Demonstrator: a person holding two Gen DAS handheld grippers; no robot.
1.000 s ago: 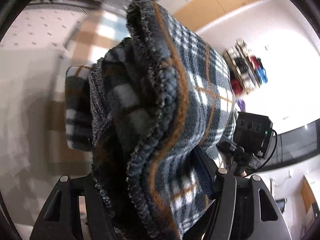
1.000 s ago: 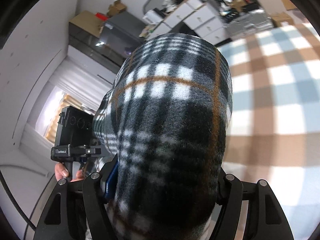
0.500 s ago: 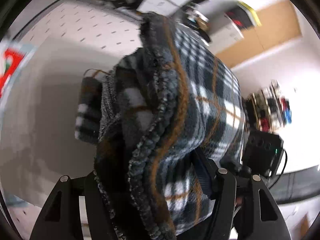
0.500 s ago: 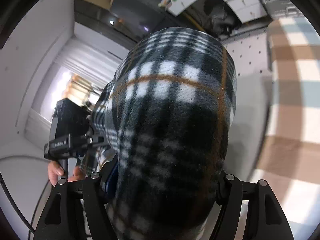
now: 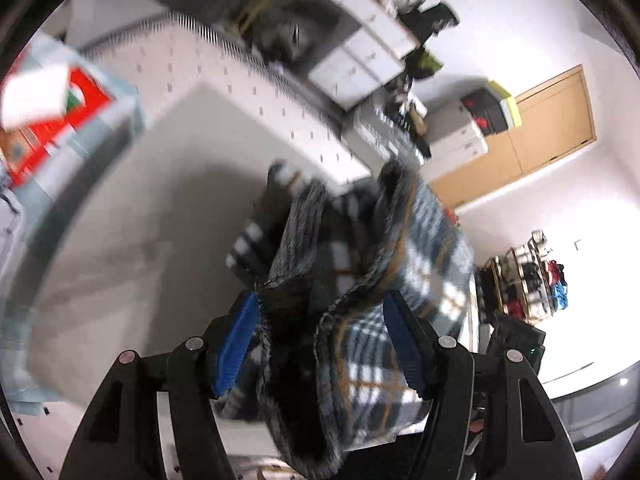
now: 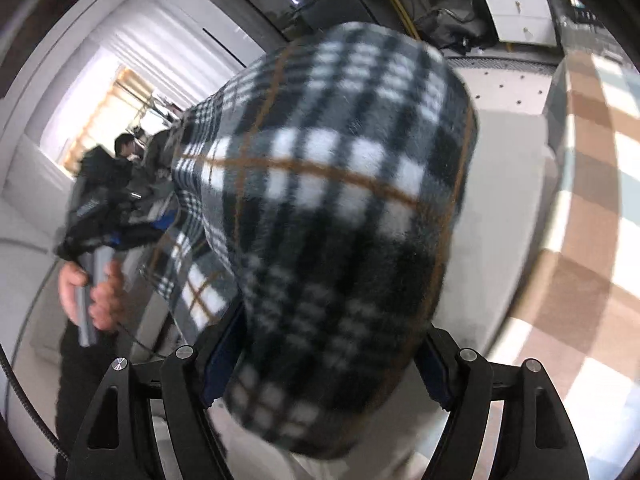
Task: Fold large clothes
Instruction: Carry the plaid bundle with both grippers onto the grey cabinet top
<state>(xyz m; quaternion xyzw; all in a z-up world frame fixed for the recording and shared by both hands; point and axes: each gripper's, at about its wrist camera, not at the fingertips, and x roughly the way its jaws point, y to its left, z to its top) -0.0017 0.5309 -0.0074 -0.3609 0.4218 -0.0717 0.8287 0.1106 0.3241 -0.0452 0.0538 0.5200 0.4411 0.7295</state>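
White drawers (image 5: 360, 52), a wooden door (image 5: 548, 128) and a grey sheet (image 5: 132, 240) frame a plaid fleece (image 5: 384, 280) held up by two grippers.

Left gripper (image 5: 320, 340) has its blue pads (image 5: 236, 344) pressed on a bunched, thick-edged fold of the fleece, which rises between the fingers and spills to the right; below it lies the grey sheet over a white dotted surface (image 5: 168, 68), with a red and white box (image 5: 48, 100) at the left edge; right gripper (image 6: 320, 364) is clenched on the same fleece (image 6: 340, 220), whose rounded bulk fills the view and hides the pads almost wholly; beside it a brown and white checked cloth (image 6: 580, 208) lies to the right, and a hand (image 6: 92, 288) grips the other gripper's handle at the left.
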